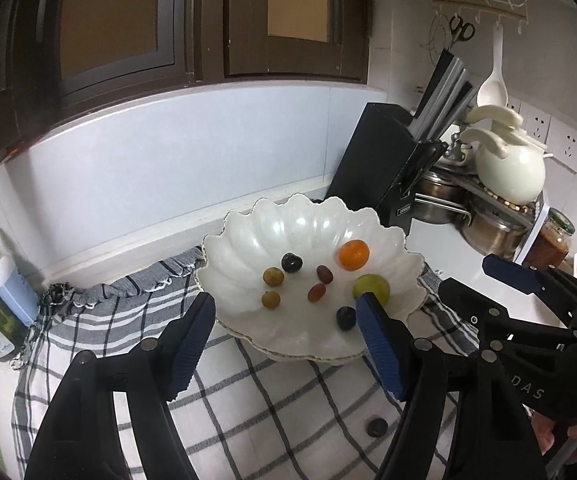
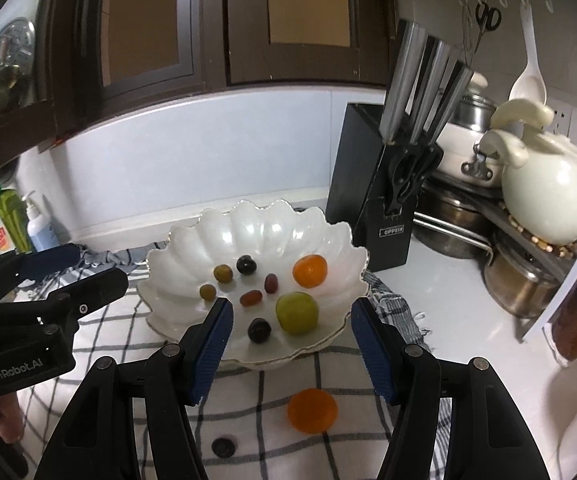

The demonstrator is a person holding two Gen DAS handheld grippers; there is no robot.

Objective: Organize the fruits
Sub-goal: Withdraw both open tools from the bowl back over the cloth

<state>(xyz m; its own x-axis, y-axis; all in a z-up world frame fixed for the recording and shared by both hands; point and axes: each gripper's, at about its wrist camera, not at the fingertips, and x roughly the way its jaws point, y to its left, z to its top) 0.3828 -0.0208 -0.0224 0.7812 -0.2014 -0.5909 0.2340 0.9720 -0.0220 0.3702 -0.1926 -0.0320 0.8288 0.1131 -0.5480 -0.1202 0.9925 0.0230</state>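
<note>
Fruits [image 2: 297, 313] in bowl [image 2: 192, 248], beyond empty right tool [image 2: 292, 344]

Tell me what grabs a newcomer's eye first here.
The scalloped white bowl at the centre of the checked cloth, holding small fruits, an orange and a green fruit. A second orange lies on the cloth before it; a black knife block stands behind, right.

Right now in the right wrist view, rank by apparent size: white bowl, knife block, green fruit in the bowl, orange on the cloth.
1. white bowl
2. knife block, though it stands farther back, so the gap is unsure
3. orange on the cloth and green fruit: about alike; the orange sits nearer the camera, so no ranking.
</note>
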